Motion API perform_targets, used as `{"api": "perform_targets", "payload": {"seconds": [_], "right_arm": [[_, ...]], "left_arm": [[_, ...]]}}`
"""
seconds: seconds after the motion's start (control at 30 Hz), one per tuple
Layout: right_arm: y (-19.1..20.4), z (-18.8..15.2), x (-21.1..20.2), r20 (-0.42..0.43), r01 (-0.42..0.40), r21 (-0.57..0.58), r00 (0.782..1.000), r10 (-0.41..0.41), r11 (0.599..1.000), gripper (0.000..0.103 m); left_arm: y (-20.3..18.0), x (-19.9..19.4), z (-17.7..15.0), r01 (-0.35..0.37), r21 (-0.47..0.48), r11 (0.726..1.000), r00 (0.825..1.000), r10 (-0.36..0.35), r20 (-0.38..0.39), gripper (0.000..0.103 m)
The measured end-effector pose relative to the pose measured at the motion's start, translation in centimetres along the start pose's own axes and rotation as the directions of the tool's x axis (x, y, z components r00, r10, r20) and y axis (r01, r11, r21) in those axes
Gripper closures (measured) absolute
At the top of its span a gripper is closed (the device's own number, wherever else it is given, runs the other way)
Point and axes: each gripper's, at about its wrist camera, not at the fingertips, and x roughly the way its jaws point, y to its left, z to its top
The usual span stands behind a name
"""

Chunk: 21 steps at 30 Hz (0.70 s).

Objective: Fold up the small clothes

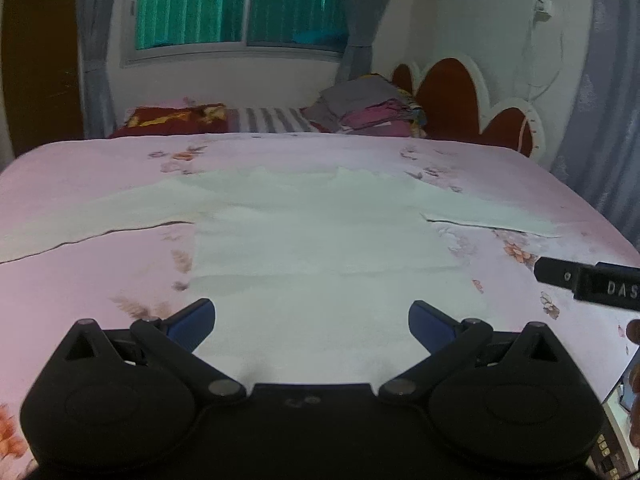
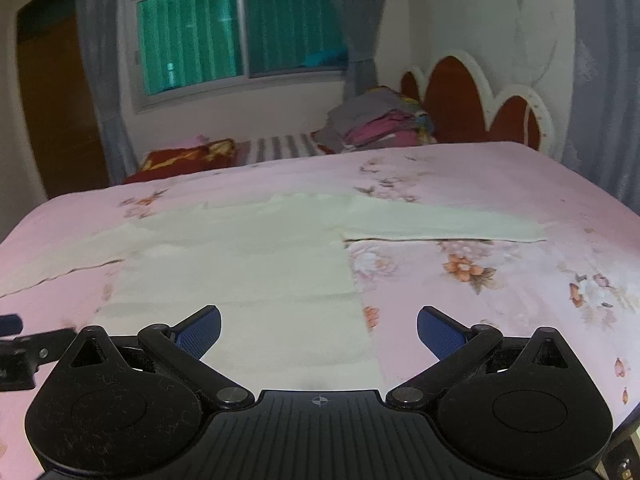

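White shirt point(image 1: 320, 240) flat on pink floral bedspread point(image 1: 100, 168).

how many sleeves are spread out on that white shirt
2. The white shirt lies flat on the pink bedsheet. One sleeve stretches out to the left, the other sleeve to the right. Neither is folded in yet.

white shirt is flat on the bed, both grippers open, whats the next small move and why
Probably lower the right gripper onto the white shirt's right sleeve. The shirt lies spread and unfolded, and both the right and the left gripper hover open, holding nothing.
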Motion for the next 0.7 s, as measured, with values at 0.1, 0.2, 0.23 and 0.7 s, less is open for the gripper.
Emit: {"api": "perform_targets", "payload": {"seconds": [0.1, 0.2, 0.23, 0.7], "right_arm": [[-1.8, 0.8, 1.7, -0.013, 0.031, 0.025, 0.999, -0.031, 0.999, 0.0], [-4.2, 1.7, 3.5, -0.022, 0.047, 0.053, 0.999, -0.046, 0.997, 0.0], [-4.9, 2.1, 3.9, -0.019, 0.052, 0.061, 0.998, -0.051, 0.997, 0.0], [-22.2, 7.2, 15.0, -0.053, 0.174, 0.256, 0.985, -0.166, 0.951, 0.001]], "left_arm": [[-0.1, 2.8, 0.3, 0.083, -0.007, 0.996, 0.992, -0.084, -0.092, 0.0], [-1.5, 5.4, 1.0, 0.062, 0.074, 0.995, 0.991, -0.053, -0.12, 0.0], [-1.8, 6.0, 1.3, 0.059, 0.089, 0.994, 0.992, -0.048, -0.118, 0.0], [-5.9, 18.1, 8.4, -0.077, 0.037, 0.996, 0.987, 0.081, -0.138, 0.0]]}}
